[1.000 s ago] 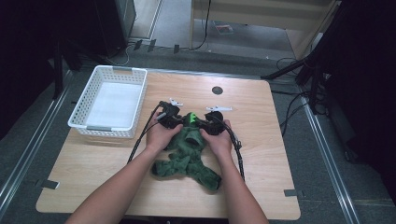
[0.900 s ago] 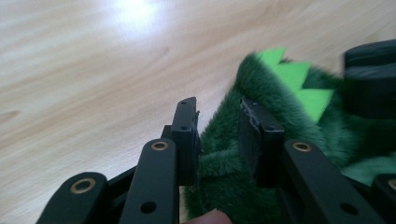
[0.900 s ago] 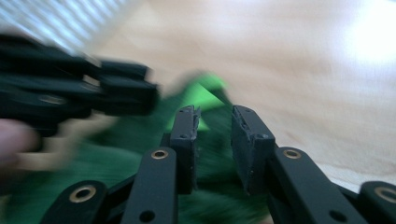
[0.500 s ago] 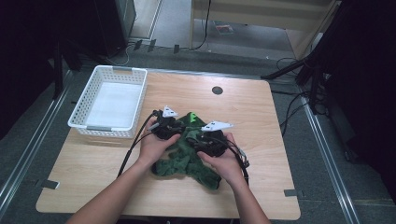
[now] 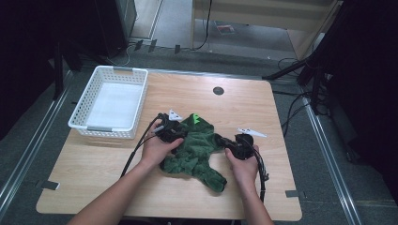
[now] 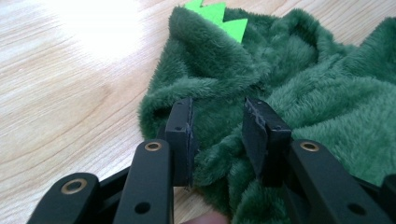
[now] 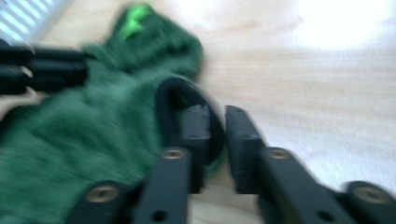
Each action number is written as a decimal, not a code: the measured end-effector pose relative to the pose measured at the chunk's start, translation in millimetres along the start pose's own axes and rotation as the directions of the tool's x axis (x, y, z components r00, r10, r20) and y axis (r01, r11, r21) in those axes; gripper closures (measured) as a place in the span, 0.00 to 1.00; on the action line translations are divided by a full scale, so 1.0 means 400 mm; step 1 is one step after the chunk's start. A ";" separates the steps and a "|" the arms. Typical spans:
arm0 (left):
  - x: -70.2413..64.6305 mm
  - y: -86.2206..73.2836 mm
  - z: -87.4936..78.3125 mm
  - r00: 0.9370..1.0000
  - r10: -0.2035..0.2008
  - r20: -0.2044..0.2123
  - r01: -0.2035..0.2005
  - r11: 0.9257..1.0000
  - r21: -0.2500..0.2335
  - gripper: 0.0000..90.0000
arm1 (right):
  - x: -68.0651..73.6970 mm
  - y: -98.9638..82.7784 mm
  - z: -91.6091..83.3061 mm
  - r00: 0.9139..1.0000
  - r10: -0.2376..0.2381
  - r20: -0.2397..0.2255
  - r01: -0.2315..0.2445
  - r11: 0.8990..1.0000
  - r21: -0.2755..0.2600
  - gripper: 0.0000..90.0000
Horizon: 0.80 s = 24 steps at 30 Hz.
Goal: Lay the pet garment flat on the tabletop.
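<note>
I work at a pale wooden table [image 5: 281, 122] with a small round black hole near its far edge; it stands on grey carpet, with dark stands and loose cables around it. A white plastic lattice basket [image 5: 91, 98] sits at the table's far left corner. The fuzzy dark green garment with bright green felt spikes [image 5: 195, 150] lies crumpled near the middle of the table, between my hands.

My left gripper [image 6: 217, 135] has its jaws a little apart with a fold of the green pile bunched between them; they have just been opening, and the pads do not seem to press the cloth. From the high view the left gripper [image 5: 170, 129] rests at the garment's left edge.

My right gripper [image 7: 215, 135] is blurred; its jaws have just been closing and pinch a dark-edged cuff at the garment's right side. The high view shows the right gripper [image 5: 234, 144] there.
</note>
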State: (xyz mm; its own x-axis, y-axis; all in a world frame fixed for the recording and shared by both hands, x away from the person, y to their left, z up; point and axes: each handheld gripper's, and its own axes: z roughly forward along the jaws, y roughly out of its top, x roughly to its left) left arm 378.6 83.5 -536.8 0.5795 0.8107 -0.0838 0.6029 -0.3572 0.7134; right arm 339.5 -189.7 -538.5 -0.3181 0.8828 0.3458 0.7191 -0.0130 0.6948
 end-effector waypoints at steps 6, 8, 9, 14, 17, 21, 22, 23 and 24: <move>0.040 0.012 -0.044 0.997 -0.080 0.019 0.082 0.990 -0.112 0.69 | -0.009 0.012 -0.042 1.000 0.012 -0.016 -0.012 1.000 0.006 0.62; 0.046 0.018 -0.056 0.996 -0.090 0.026 0.093 0.986 -0.142 0.70 | -0.007 0.036 -0.076 1.000 -0.021 -0.014 0.021 1.000 -0.003 0.62; 0.049 0.022 -0.058 0.995 -0.094 0.030 0.098 0.984 -0.149 0.71 | -0.001 0.049 -0.095 0.999 -0.029 -0.019 0.028 0.999 -0.023 0.62; 0.036 0.055 -0.003 0.989 -0.111 0.094 0.118 0.990 -0.077 0.74 | 0.098 0.069 -0.094 0.992 -0.100 -0.075 0.093 0.991 -0.096 0.76; 0.027 0.065 0.042 0.988 -0.111 0.105 0.113 0.993 -0.014 0.75 | 0.180 0.021 -0.029 0.977 -0.198 -0.080 0.196 0.980 -0.042 0.76; 0.023 0.073 0.085 0.986 -0.138 0.095 0.139 0.990 -0.005 0.75 | 0.221 -0.039 0.047 0.966 -0.255 -0.051 0.257 0.965 0.043 0.74; 0.023 0.077 0.089 0.987 -0.138 0.088 0.139 0.990 -0.006 0.75 | 0.219 -0.051 0.059 0.966 -0.256 -0.045 0.259 0.964 0.063 0.74; 0.022 0.085 0.096 0.987 -0.138 0.078 0.139 0.990 -0.005 0.75 | 0.216 -0.057 0.065 0.967 -0.248 -0.051 0.251 0.965 0.069 0.74; 0.021 0.092 0.102 0.991 -0.120 0.065 0.121 0.993 -0.003 0.75 | 0.209 -0.061 0.067 0.970 -0.235 -0.066 0.240 0.969 0.067 0.74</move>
State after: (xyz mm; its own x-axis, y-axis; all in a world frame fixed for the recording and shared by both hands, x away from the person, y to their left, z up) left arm 427.9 58.2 -539.7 0.5371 0.8160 -0.2136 0.6668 -0.2556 0.7000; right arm 311.7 -103.0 -543.4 -0.5187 0.8278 0.2136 0.6614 0.2302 0.7138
